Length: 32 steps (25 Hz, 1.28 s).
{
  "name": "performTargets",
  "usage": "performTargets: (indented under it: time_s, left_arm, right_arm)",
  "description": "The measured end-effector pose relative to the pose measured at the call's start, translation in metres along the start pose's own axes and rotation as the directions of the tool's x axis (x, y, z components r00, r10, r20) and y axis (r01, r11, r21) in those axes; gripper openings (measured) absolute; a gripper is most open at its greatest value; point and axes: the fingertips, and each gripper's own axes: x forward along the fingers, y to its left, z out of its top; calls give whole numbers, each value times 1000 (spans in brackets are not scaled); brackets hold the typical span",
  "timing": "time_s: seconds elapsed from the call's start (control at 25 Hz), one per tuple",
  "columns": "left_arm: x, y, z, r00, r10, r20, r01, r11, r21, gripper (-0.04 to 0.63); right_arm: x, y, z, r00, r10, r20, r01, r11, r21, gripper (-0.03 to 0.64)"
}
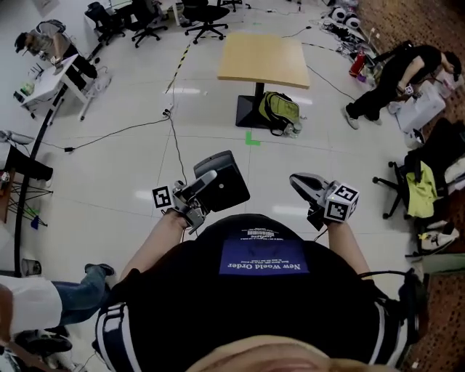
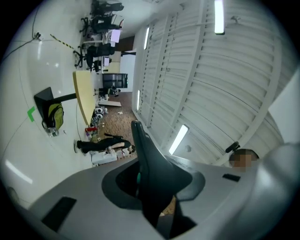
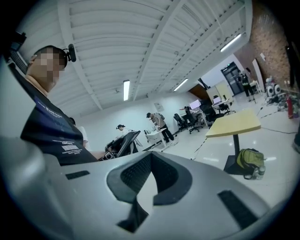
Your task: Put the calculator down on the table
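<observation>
The calculator, a flat black slab, sits tilted in my left gripper, whose jaws are shut on it just in front of my chest. In the left gripper view the calculator stands edge-on between the grey jaws. My right gripper is held level with the left one, shut and with nothing in it. Its dark pads meet at the tip in the right gripper view. The table, with a light wooden top on a black pedestal, stands some way ahead across the white floor.
A green backpack leans against the table's foot. Cables trail over the floor ahead. A person in black crouches at the right. Office chairs stand beyond the table, and another chair with a yellow-green garment is at the right.
</observation>
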Motion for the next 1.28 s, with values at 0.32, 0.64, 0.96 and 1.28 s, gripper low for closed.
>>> performTargets:
  time_s: [0.32,0.64,0.96,1.28]
  left_arm:
    - [99,45,40,995,19,99,-25,998,61,138]
    - [136,77,83,995,49,88,-55,996,67,138]
    - [128,116,193,998,17,57,-19,999,36,138]
    - [129,144,317,998,-25,-63,23,999,-26,138]
  right_arm:
    - [0,-112,60,992,110,-60,-113,992,-50,-17]
    - [34,-179,81,987,143,-73,-146,988,-41,-17]
    - [109,-224,119,998,43,-50,-47,997,-64,-16]
    - [206,-256,168,997,-78,13,78,996,-43,-16]
